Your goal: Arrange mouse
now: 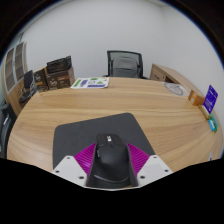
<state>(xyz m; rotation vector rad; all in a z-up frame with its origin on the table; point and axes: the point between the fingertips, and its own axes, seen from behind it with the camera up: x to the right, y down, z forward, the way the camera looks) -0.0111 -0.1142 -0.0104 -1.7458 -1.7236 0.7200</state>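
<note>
A black computer mouse point(110, 160) sits between my fingers, its front pointing away from me. Both magenta pads point(86, 157) press against its sides, so my gripper point(110, 150) is shut on it. The mouse is over the near part of a dark grey mouse mat point(95, 128) that lies on the wooden table point(60, 108). I cannot tell whether the mouse rests on the mat or is held just above it.
A black office chair point(124, 63) stands behind the table's far edge. A booklet point(90, 82) lies at the far side. A purple box point(210, 97) and a round grey object point(176, 89) are at the right. Boxes point(58, 72) stand at the far left.
</note>
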